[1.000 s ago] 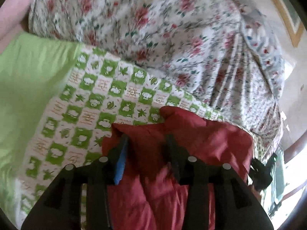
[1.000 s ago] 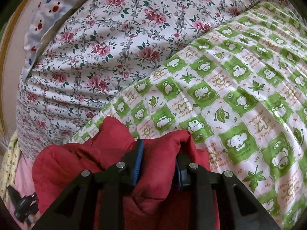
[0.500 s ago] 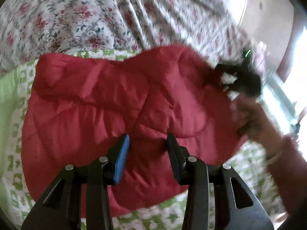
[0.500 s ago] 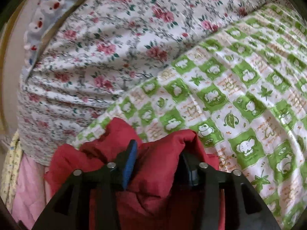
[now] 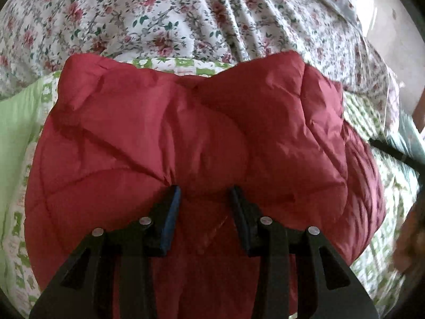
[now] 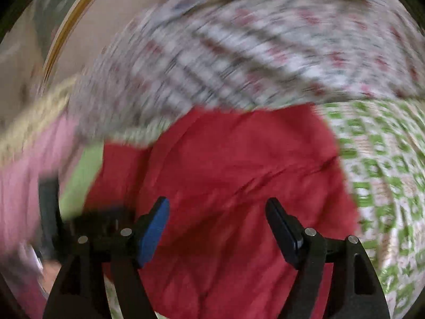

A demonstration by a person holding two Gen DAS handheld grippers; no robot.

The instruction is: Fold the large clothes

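Red quilted jacket [image 5: 202, 138] lies folded on the green-checked blanket [image 5: 186, 65], with the floral sheet [image 5: 164, 13] beyond it. The left gripper [image 5: 204, 194] hangs just above the jacket's near part — jaws partly apart, nothing between them. In the blurred right view, the right gripper [image 6: 217, 207] is spread wide over the jacket — also holding nothing.
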